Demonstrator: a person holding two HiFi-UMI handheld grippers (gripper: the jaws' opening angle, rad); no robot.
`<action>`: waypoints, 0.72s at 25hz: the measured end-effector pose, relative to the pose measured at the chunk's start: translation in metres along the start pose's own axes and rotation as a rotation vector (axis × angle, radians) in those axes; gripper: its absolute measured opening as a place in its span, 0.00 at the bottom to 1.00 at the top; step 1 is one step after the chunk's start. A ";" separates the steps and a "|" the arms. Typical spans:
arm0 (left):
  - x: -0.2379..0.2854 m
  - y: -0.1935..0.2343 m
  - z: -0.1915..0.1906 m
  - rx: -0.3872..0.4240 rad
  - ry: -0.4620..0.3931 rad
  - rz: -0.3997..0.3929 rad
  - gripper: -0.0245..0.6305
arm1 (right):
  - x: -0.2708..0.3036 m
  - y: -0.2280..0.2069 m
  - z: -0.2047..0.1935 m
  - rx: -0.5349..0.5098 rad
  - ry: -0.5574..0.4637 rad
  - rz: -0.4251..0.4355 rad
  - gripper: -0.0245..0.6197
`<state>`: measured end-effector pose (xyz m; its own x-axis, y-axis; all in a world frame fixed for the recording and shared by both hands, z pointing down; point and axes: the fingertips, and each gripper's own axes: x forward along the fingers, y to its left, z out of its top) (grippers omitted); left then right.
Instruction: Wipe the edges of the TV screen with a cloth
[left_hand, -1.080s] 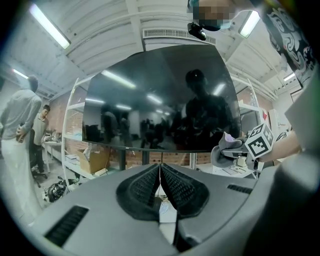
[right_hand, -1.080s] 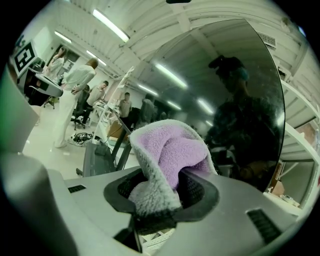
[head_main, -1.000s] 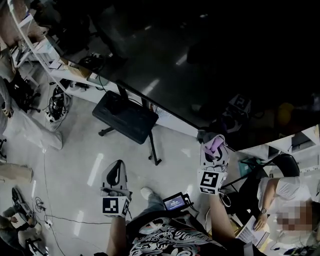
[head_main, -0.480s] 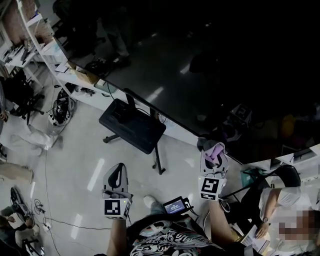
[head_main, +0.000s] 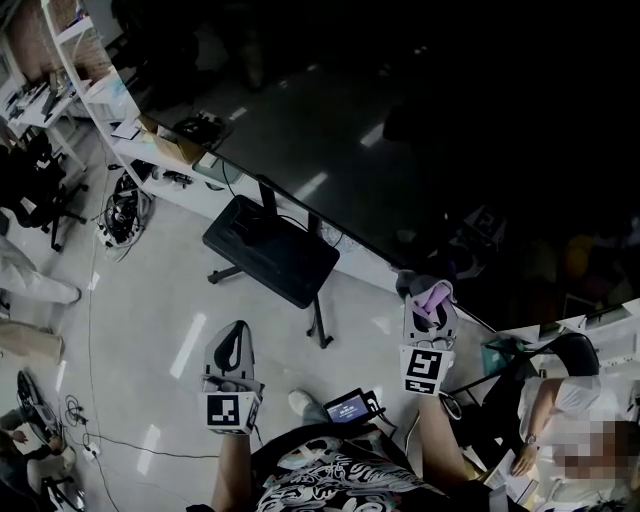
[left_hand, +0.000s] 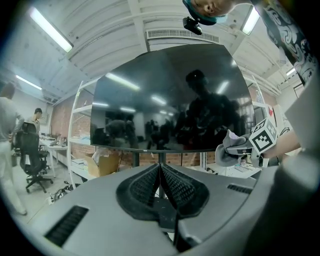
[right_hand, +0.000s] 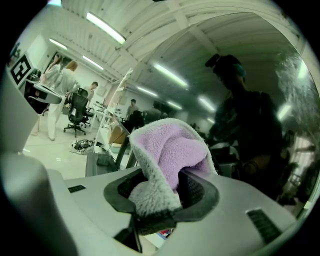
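- Pinching a lilac-and-grey fleece cloth (right_hand: 169, 159), the right gripper (right_hand: 165, 186) has its jaws pressed onto a fold of it; the rest of the cloth bulges up and out past the jaw tips.
- From the head view, the right gripper (head_main: 431, 305) points the cloth (head_main: 434, 294) at the lower edge of the TV screen (head_main: 400, 150), towards that edge's right part. Whether cloth and screen actually touch cannot be told.
- The left gripper view shows the same cloth (left_hand: 231, 150) just below the bottom right corner of the TV screen (left_hand: 165, 100), with the right gripper's marker cube (left_hand: 264, 137) beside it.
- The left gripper (left_hand: 160, 172) has its jaws pressed together with nothing between them. It points at the middle of the screen's lower edge from well back.
- In the head view, the left gripper (head_main: 238, 338) hangs over the floor (head_main: 160, 330), well apart from the cloth and the screen.
- The glossy dark screen reflects ceiling lights and a person's figure.
- A black stand base (head_main: 270, 248) sits on the floor under the screen.
- A cardboard box (left_hand: 102, 162) lies on a low shelf behind the screen's left part.
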<state>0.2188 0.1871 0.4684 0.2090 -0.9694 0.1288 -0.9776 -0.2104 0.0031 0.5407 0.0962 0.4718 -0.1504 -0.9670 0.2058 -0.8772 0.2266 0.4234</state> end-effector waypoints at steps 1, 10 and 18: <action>-0.001 0.003 -0.002 0.008 0.010 -0.004 0.07 | 0.001 0.001 0.001 0.002 0.000 -0.004 0.33; -0.016 0.029 -0.009 0.030 0.037 0.023 0.07 | 0.014 0.014 0.006 0.060 0.008 0.020 0.33; -0.029 0.046 0.000 0.030 0.001 0.063 0.07 | 0.020 0.022 0.015 0.076 0.000 0.032 0.33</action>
<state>0.1679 0.2054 0.4650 0.1472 -0.9807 0.1284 -0.9876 -0.1528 -0.0350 0.5115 0.0798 0.4715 -0.1793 -0.9593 0.2182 -0.9041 0.2481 0.3479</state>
